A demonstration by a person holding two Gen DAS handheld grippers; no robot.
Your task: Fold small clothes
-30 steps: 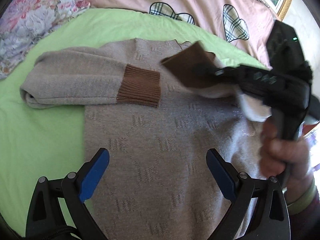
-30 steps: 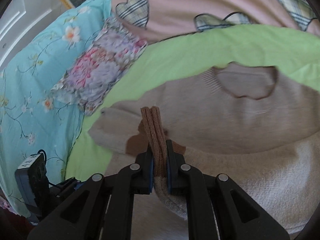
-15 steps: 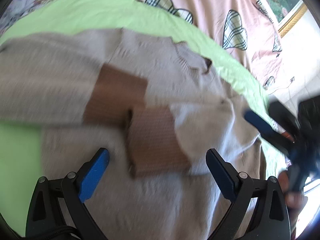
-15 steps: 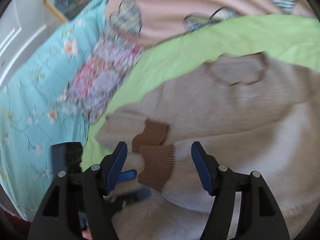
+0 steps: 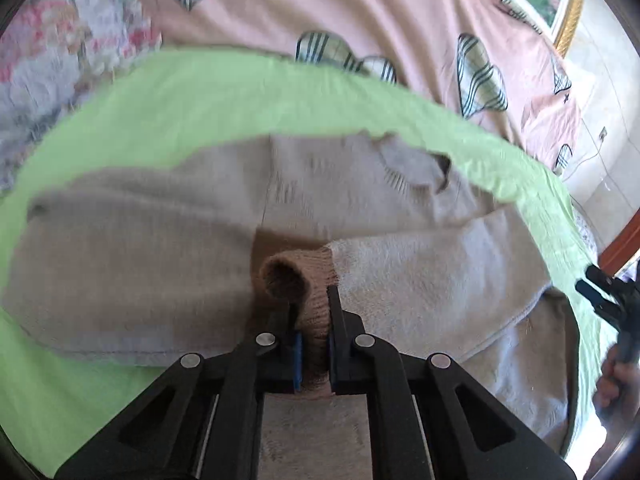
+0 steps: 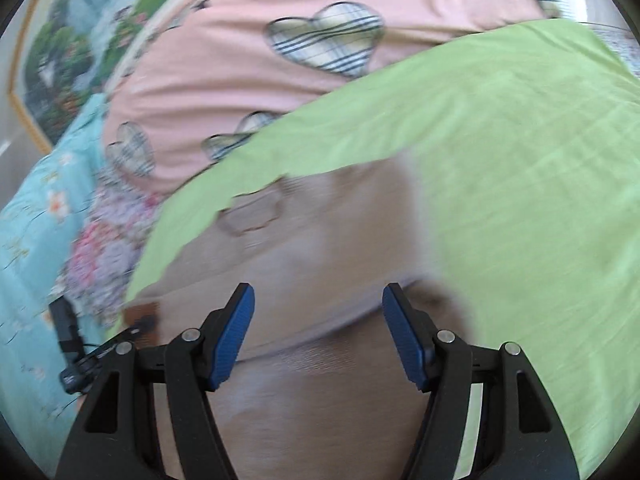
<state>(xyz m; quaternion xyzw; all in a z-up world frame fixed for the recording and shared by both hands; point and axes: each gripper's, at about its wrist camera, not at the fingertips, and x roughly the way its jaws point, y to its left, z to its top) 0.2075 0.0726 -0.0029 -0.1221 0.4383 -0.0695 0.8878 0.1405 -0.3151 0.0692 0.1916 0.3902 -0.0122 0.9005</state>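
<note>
A beige knit sweater (image 5: 132, 256) lies on a green sheet (image 5: 192, 104), both sleeves folded across its chest. My left gripper (image 5: 314, 320) is shut on the brown ribbed cuff (image 5: 298, 280) of the right sleeve (image 5: 432, 272). The neckline (image 5: 416, 168) points away from me. In the right wrist view the sweater (image 6: 320, 248) is blurred; my right gripper (image 6: 318, 328) is open and empty above its right side. The right gripper also shows at the left wrist view's right edge (image 5: 608, 292).
A pink quilt with plaid hearts (image 5: 360, 12) lies beyond the green sheet. A floral pillow (image 5: 48, 60) and turquoise floral bedding (image 6: 28, 248) are at the left. A framed picture (image 6: 80, 28) hangs behind. A black device (image 6: 70, 332) lies on the turquoise bedding.
My right gripper let go of the brown cuff, opened and moved right. My left gripper moved in and shut on that cuff.
</note>
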